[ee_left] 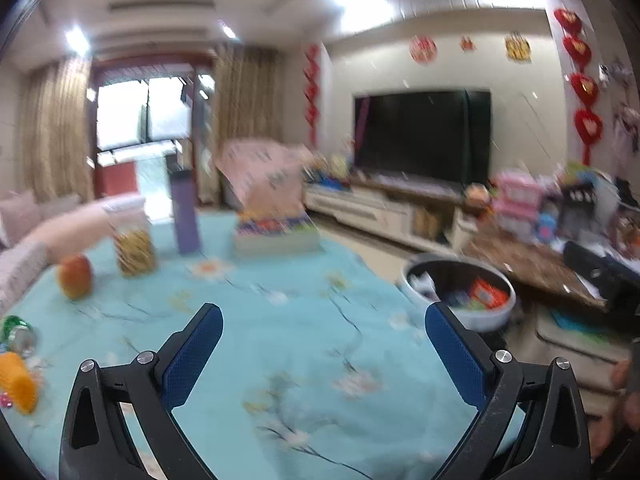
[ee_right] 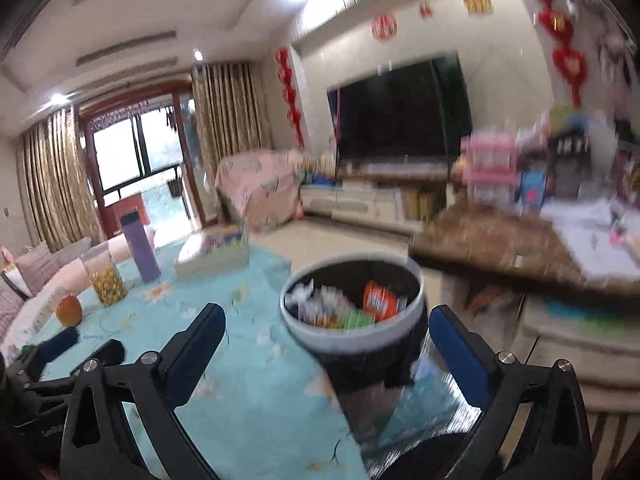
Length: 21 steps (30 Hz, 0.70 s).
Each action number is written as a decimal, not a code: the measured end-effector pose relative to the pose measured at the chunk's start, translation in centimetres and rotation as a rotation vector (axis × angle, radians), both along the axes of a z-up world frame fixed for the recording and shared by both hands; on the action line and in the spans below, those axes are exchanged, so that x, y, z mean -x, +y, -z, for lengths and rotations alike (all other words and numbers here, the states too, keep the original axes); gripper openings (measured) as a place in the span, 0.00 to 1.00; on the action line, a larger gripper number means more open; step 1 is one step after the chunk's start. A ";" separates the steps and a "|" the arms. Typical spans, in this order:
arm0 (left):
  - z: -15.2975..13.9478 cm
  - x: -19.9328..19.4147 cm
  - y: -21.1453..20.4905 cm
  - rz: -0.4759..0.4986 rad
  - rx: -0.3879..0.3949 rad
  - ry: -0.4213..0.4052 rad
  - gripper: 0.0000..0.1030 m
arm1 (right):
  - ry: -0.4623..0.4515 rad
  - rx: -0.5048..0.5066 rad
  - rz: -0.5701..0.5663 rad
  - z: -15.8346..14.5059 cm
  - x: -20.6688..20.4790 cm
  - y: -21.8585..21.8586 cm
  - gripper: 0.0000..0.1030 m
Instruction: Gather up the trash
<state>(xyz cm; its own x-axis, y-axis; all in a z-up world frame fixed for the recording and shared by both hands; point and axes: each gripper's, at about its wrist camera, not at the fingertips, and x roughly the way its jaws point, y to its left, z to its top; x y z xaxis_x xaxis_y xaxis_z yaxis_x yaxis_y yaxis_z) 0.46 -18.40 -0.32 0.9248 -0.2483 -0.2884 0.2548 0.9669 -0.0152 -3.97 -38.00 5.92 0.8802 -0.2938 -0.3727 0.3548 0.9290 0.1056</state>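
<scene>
Bin [ee_right: 352,316] sits just off the table's edge w/ wrappers already inside, so part of the job looks done. Both the left gripper [ee_left: 324,320] and right gripper [ee_right: 326,322] are spread wide, nothing between the pads. Left to do: far from the bin, at the table's [ee_left: 280,340] opposite edge, a can [ee_left: 20,336] and prob. an orange wrapper [ee_left: 18,384], though blur makes that unsure.

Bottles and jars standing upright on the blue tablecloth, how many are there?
2. The purple bottle stands at the far side of the tablecloth, and the clear jar of yellow pieces stands just left of it, nearer the camera. Others could be out of view.
</scene>
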 end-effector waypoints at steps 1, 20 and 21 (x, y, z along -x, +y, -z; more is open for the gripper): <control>0.0 0.6 0.5 -0.017 0.006 -0.022 1.00 | -0.028 0.025 0.003 -0.5 0.4 0.4 1.00; 2.2 1.4 -0.1 -0.115 -0.073 -0.042 1.00 | 0.005 0.059 -0.007 3.7 -0.2 3.8 1.00; 2.3 1.3 -0.1 -0.118 -0.074 -0.043 1.00 | 0.005 0.059 -0.011 3.7 -0.2 3.9 1.00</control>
<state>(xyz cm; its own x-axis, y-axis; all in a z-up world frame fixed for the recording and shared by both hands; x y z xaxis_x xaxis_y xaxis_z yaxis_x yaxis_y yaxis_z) -0.84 -18.46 -2.61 0.9582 -0.1164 -0.2614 0.1380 0.9882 0.0660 -3.72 -34.12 2.25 0.8814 -0.3062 -0.3596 0.3453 0.9373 0.0483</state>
